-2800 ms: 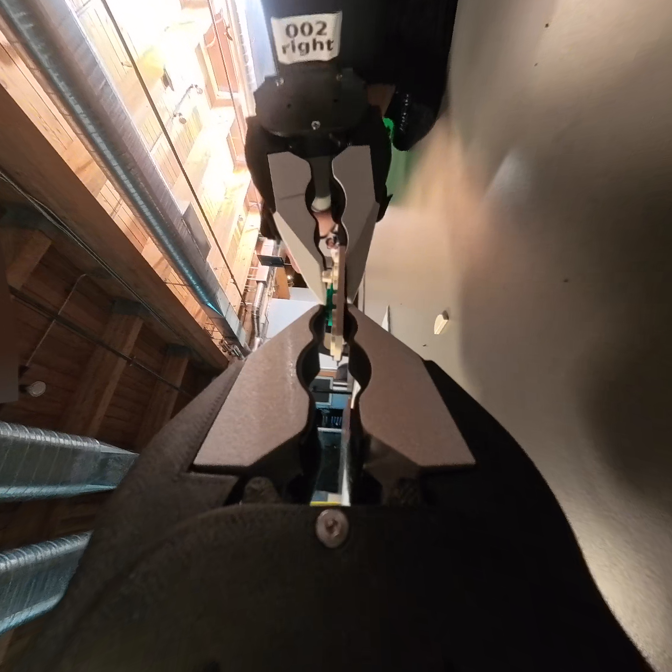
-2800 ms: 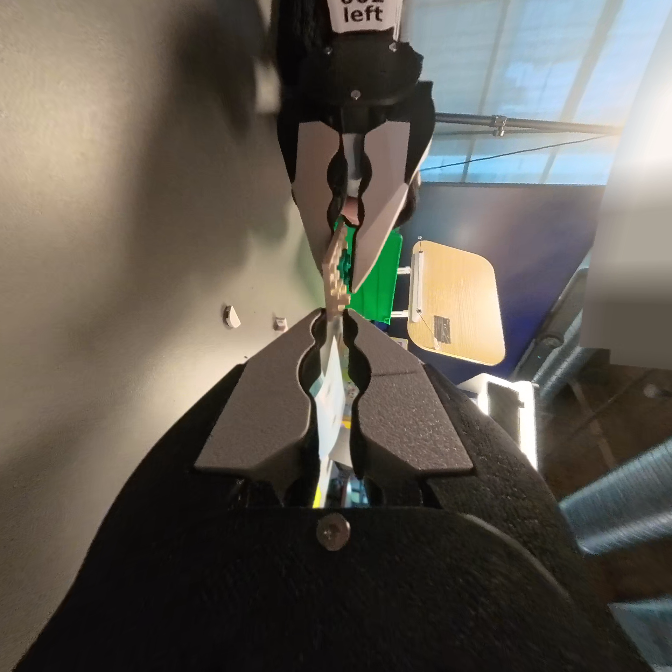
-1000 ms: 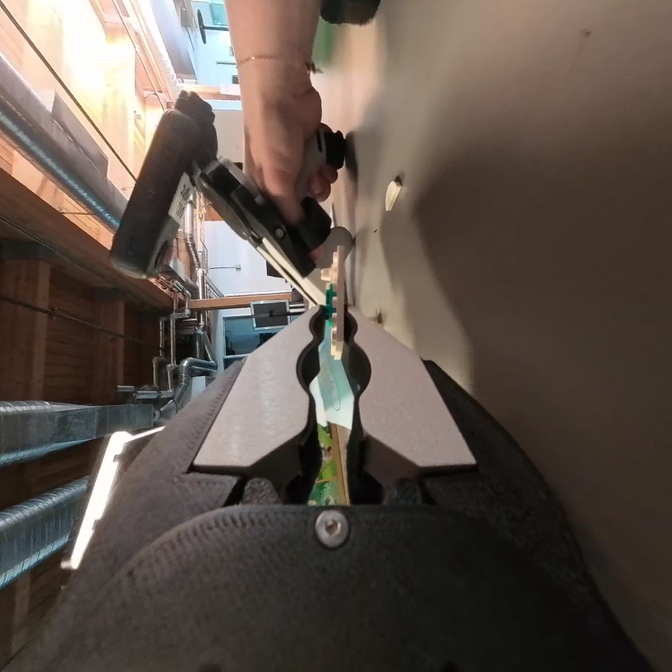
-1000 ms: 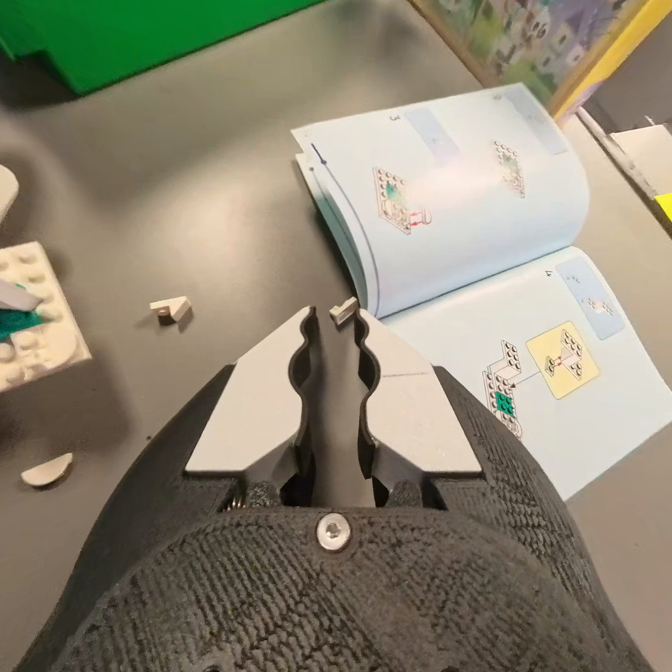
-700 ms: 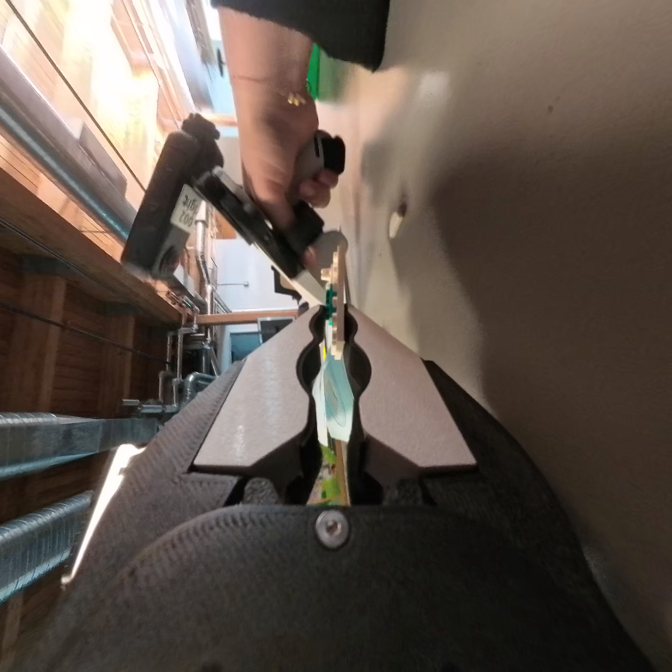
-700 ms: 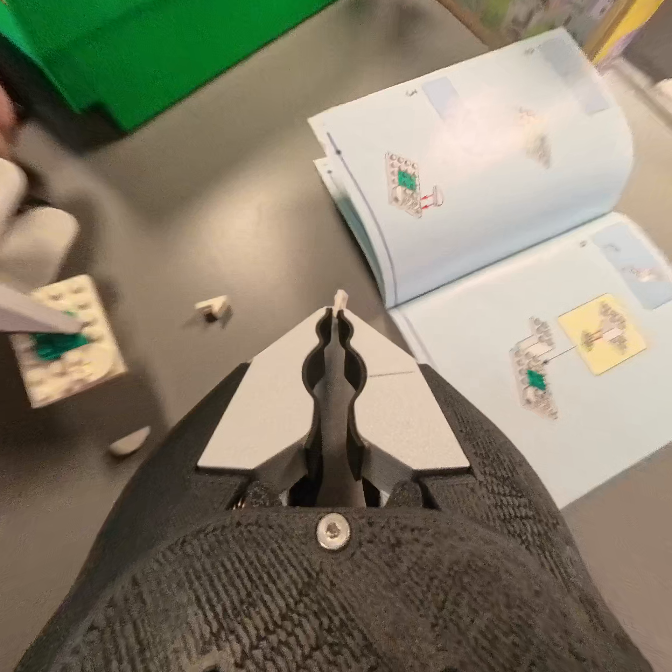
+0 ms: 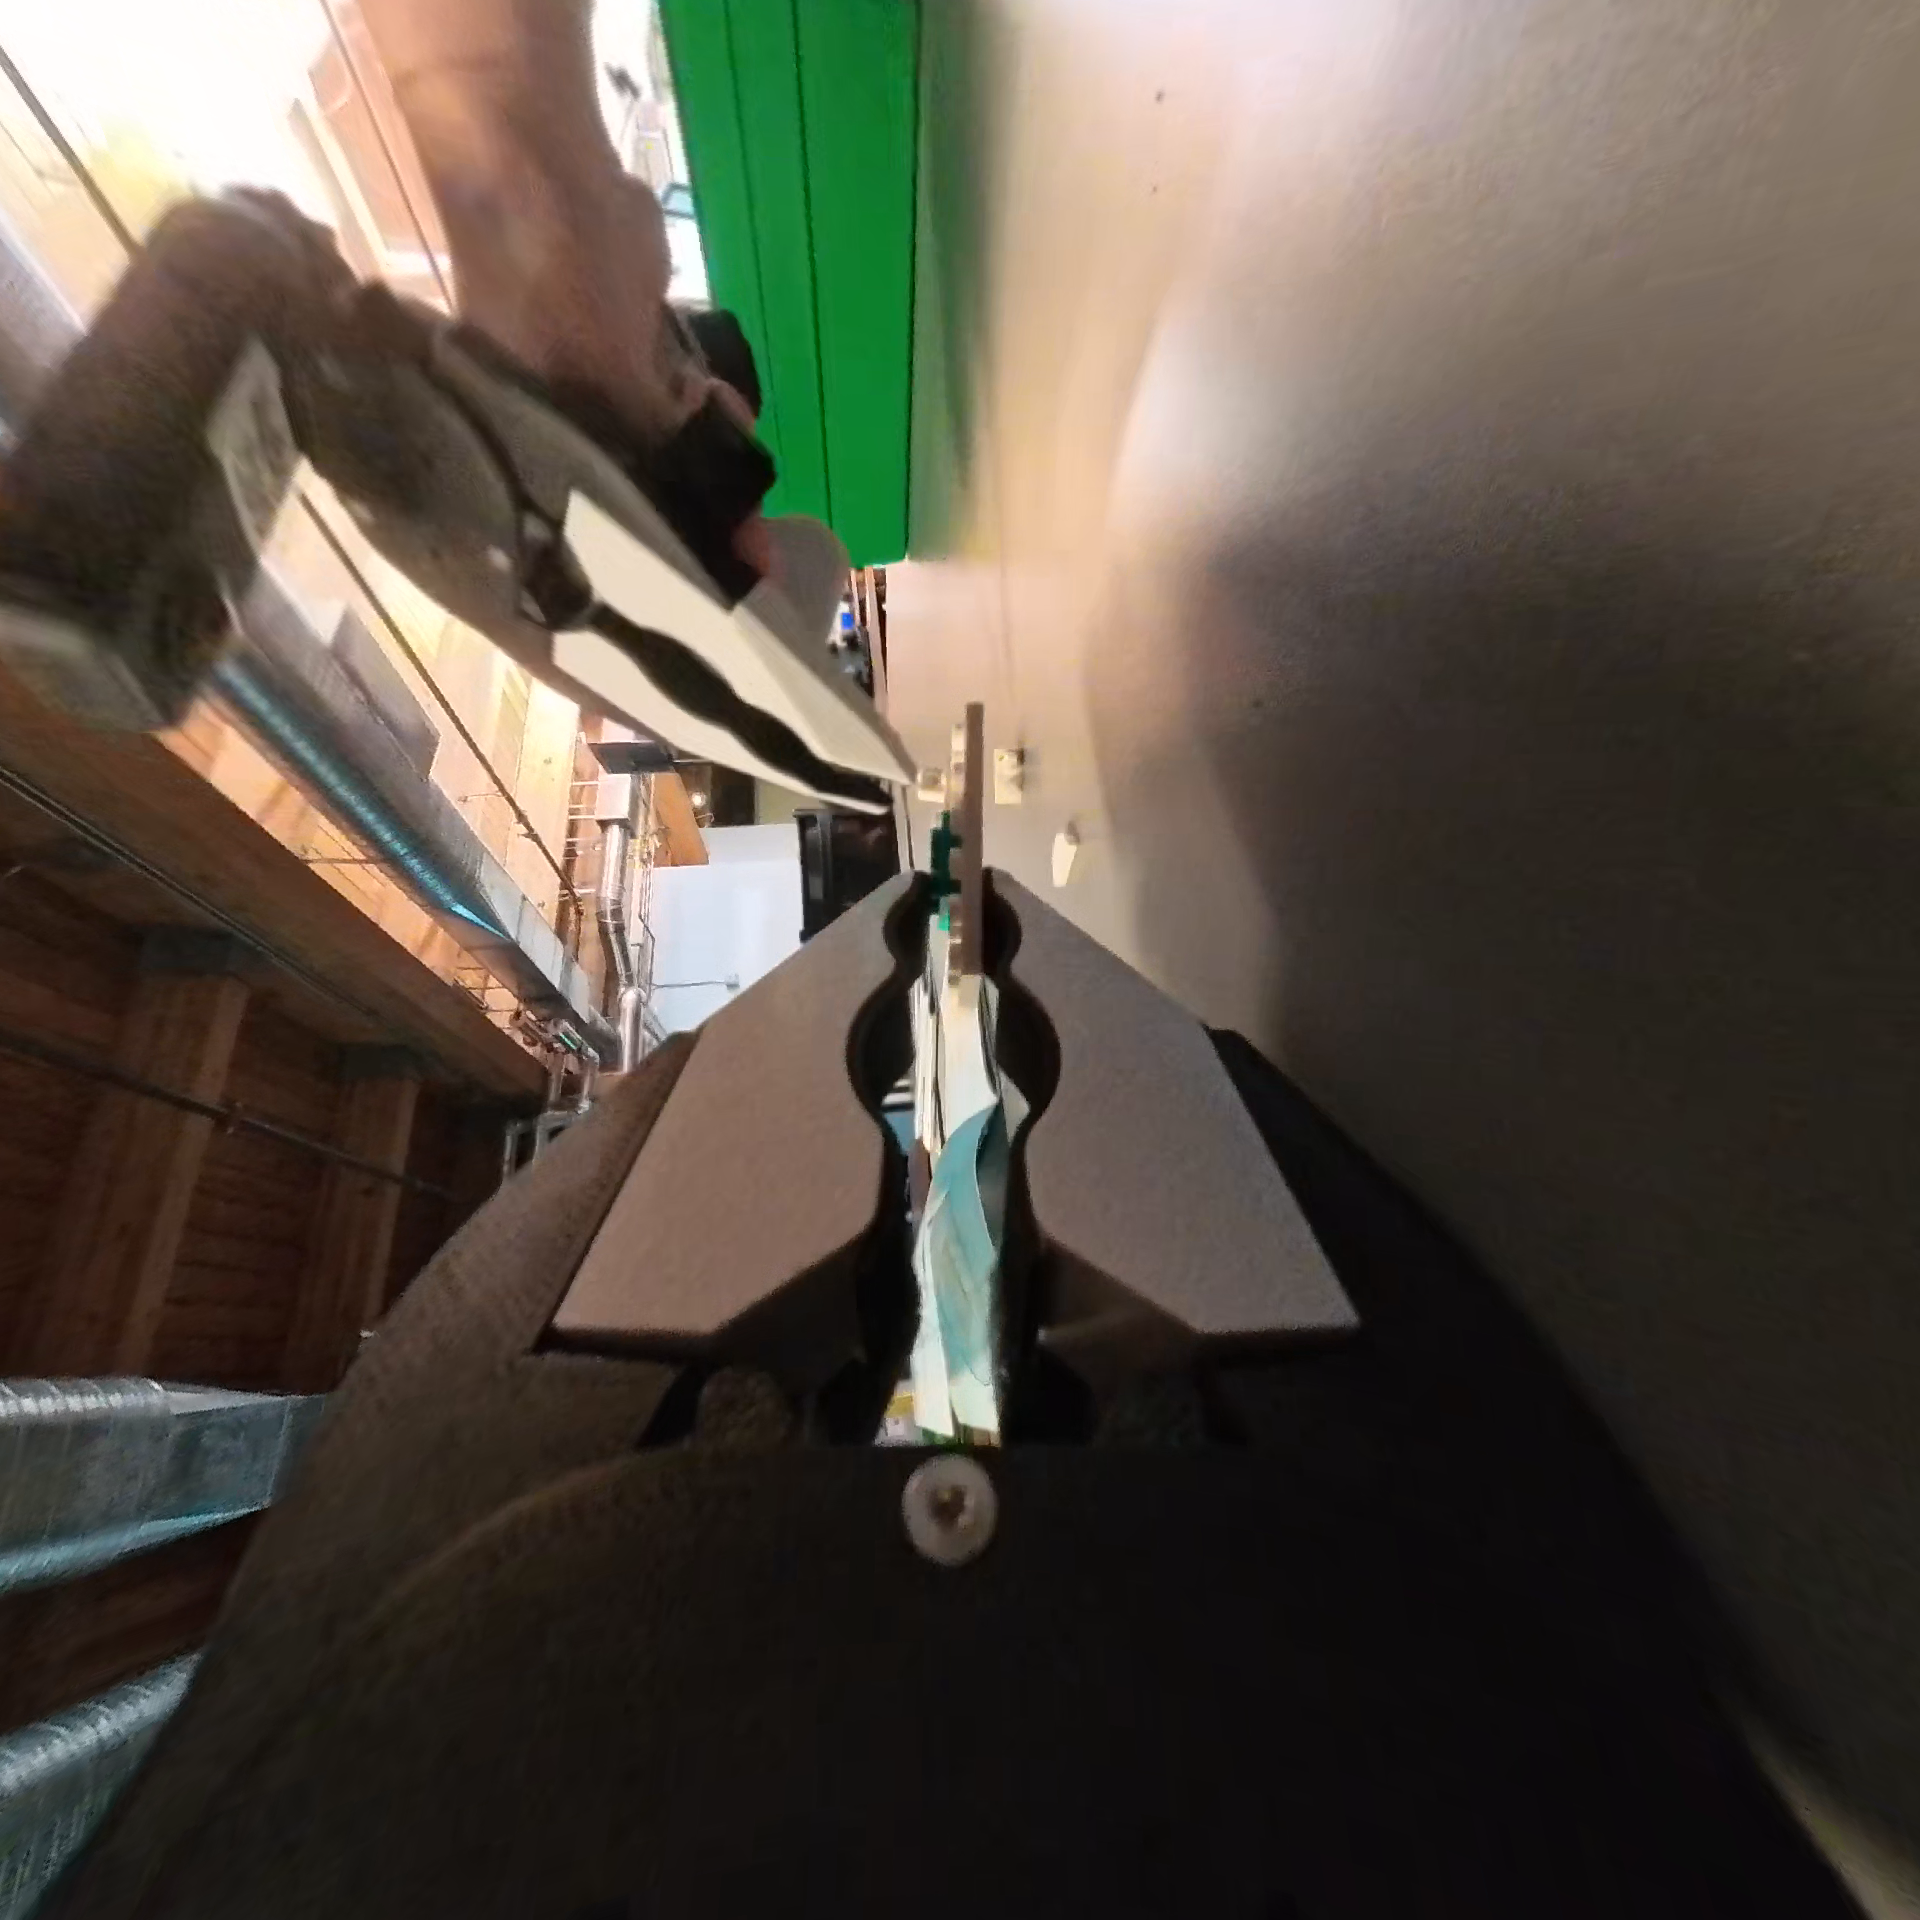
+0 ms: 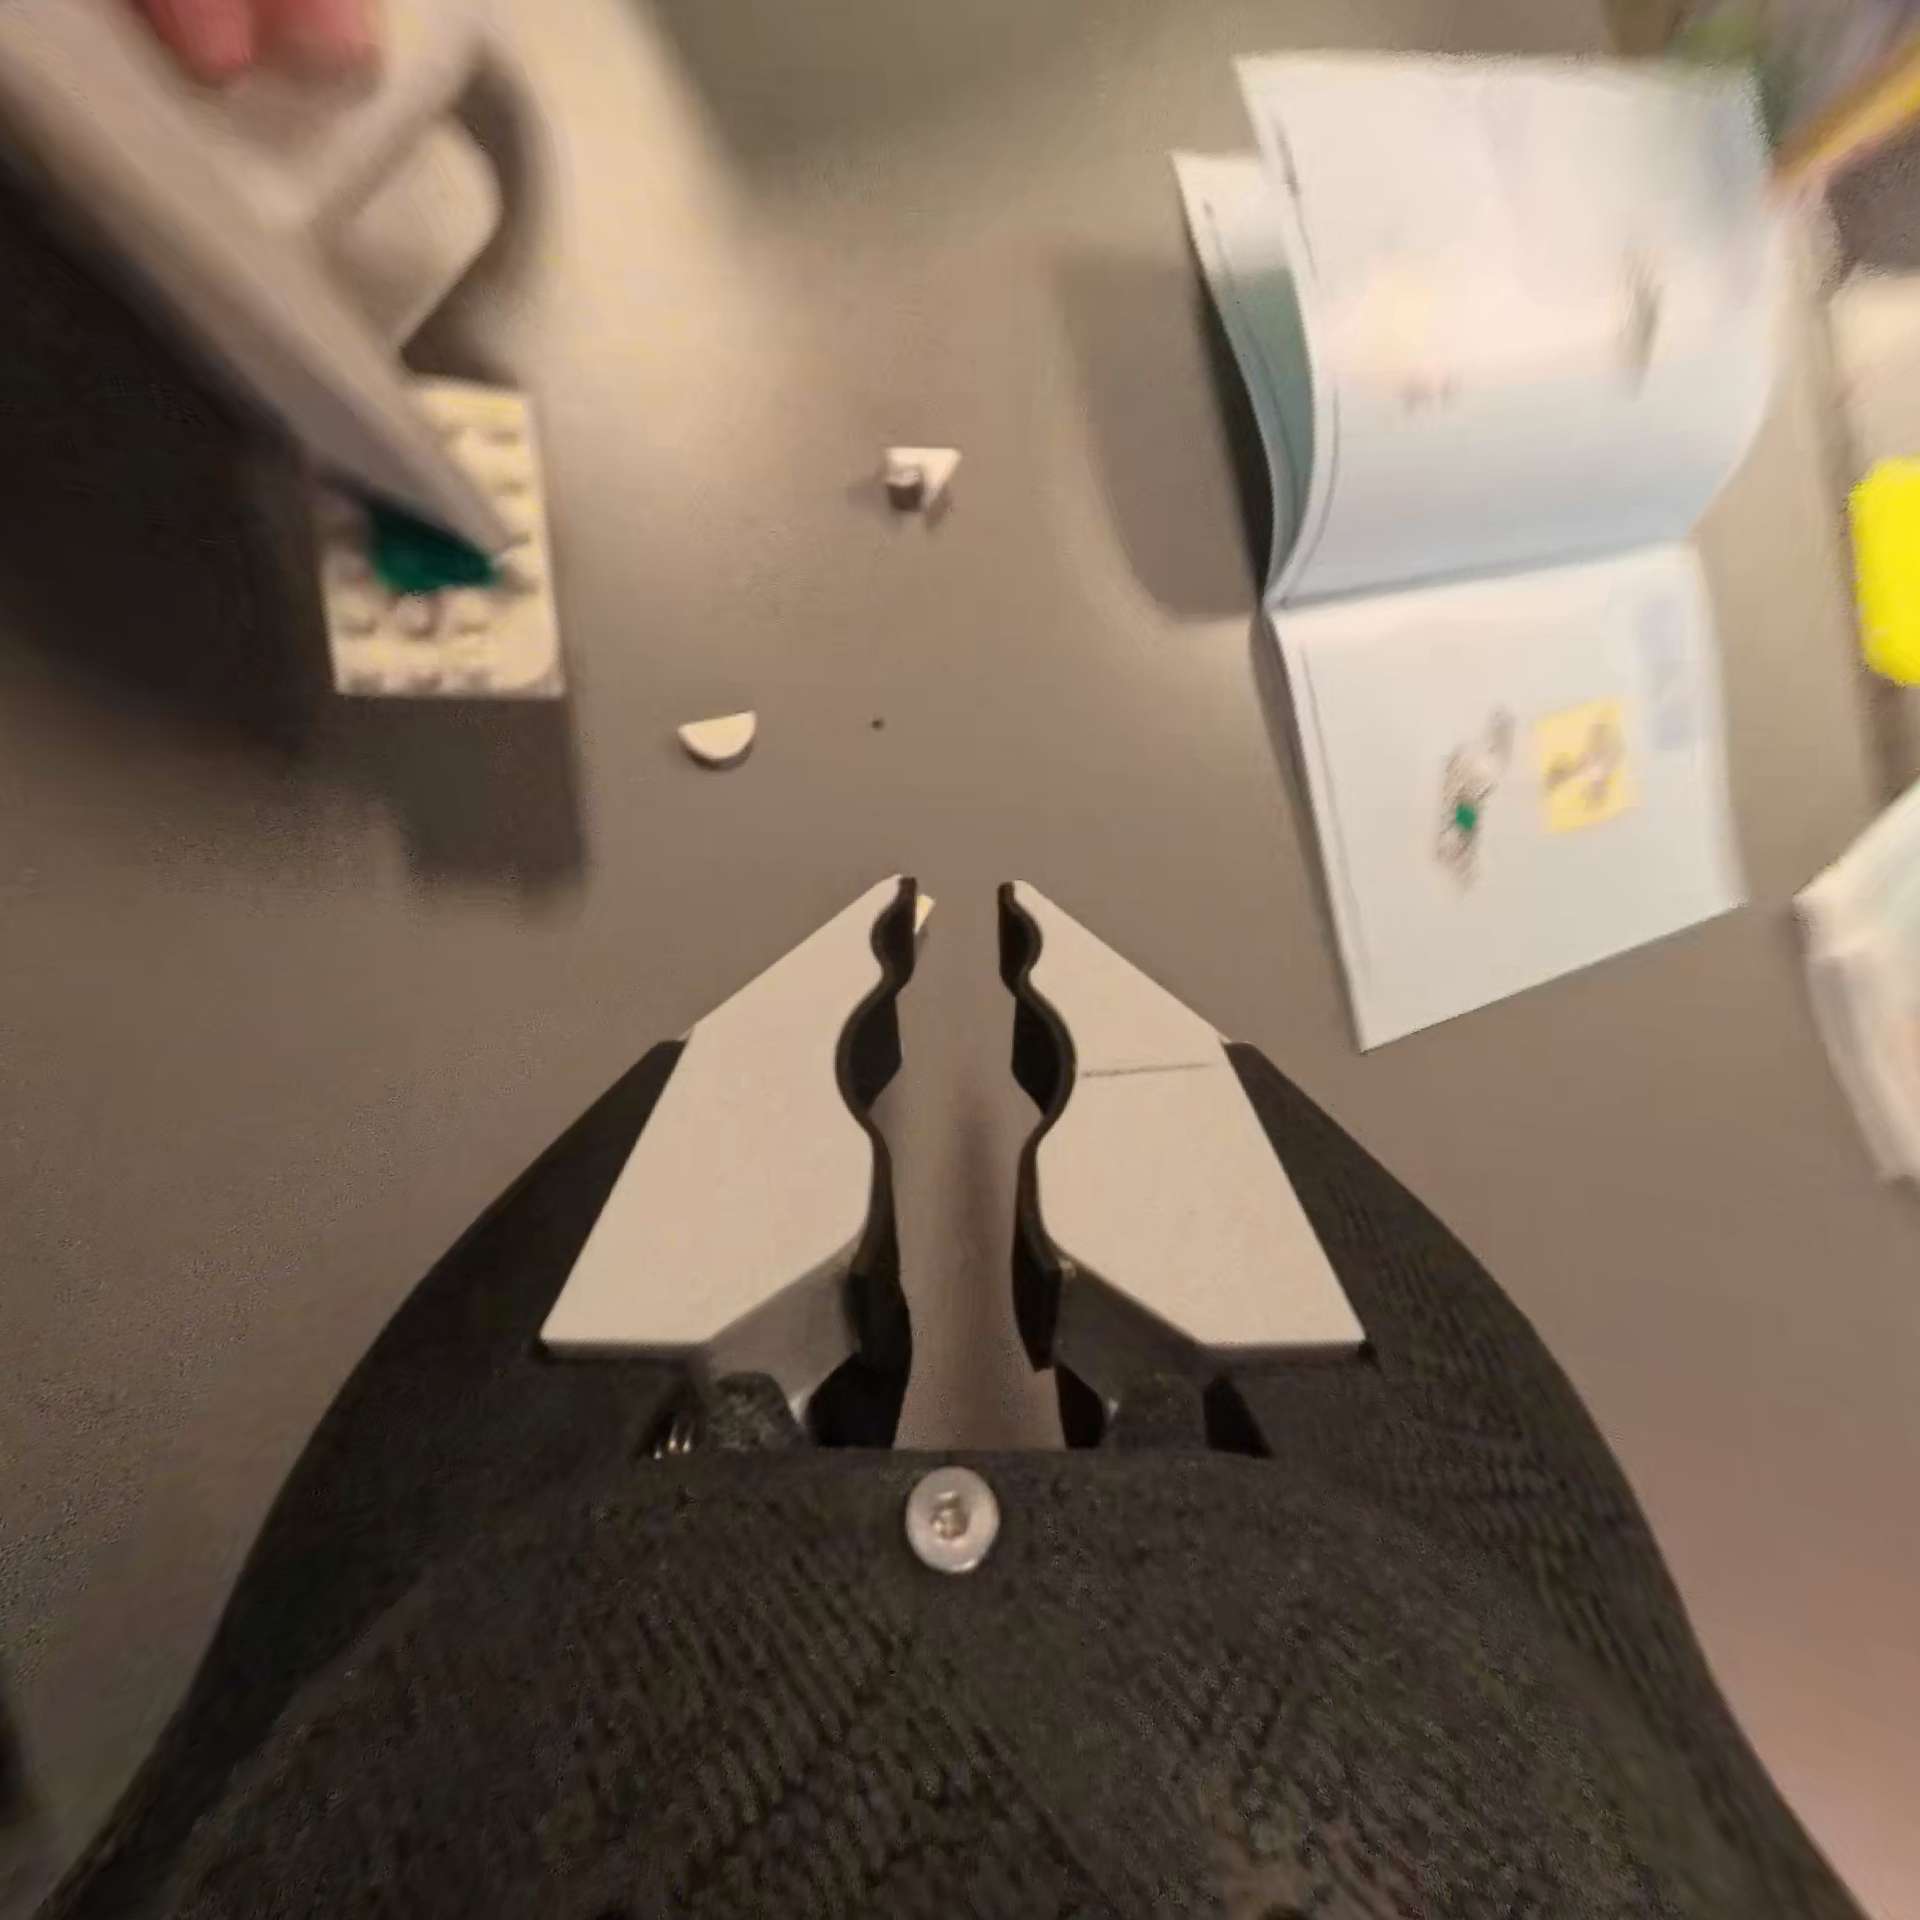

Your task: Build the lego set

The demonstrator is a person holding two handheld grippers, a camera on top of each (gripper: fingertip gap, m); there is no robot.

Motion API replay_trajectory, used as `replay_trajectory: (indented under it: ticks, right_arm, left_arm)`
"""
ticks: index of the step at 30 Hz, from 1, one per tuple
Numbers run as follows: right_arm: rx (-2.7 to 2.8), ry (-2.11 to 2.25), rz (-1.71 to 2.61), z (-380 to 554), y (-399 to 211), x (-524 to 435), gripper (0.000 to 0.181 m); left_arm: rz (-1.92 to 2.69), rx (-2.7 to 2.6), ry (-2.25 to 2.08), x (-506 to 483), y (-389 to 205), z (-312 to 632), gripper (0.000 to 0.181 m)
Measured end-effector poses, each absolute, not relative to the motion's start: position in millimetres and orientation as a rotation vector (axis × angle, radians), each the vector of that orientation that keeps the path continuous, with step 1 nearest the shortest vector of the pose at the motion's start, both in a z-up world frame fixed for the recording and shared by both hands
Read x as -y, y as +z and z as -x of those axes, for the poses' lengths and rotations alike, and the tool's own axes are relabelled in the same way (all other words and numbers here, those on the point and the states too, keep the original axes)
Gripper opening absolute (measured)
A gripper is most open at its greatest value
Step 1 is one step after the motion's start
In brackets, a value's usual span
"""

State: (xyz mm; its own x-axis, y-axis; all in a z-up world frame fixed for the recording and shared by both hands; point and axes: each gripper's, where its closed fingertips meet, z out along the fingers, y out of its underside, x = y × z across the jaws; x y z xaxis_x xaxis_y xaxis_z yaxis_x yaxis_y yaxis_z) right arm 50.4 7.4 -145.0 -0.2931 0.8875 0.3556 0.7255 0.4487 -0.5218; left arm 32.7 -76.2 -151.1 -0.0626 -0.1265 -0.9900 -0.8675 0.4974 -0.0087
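Grey table (image 8: 1039, 260) carries a booklet (image 8: 1507, 416) at two o'clock. Left gripper (image 7: 954, 878) pinches the plate (image 8: 447, 582) at ten o'clock. Right gripper (image 8: 951, 894) is spread, a tiny piece (image 8: 923, 914) at its left fingertip. Bricks seem light, rigid, slick; grip edges.

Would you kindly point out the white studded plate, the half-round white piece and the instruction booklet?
white studded plate (image 8: 447, 634): right wrist view, its studded top.
half-round white piece (image 8: 717, 740): right wrist view, its flat face.
instruction booklet (image 8: 1496, 769): right wrist view, lower open page.
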Motion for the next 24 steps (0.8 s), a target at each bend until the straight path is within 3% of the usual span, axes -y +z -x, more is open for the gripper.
replay_trajectory:
  ticks: [5,24]
  right_arm:
    - [2.222,-0.066,0.944,-58,-165,8,0.009]
    - [2.094,0.373,1.489,-59,-179,-12,0.006]
  left_arm:
    - [0.869,-1.544,0.766,80,-151,-36,0.007]
    - [0.86,-1.552,0.772,82,-150,-36,0.007]
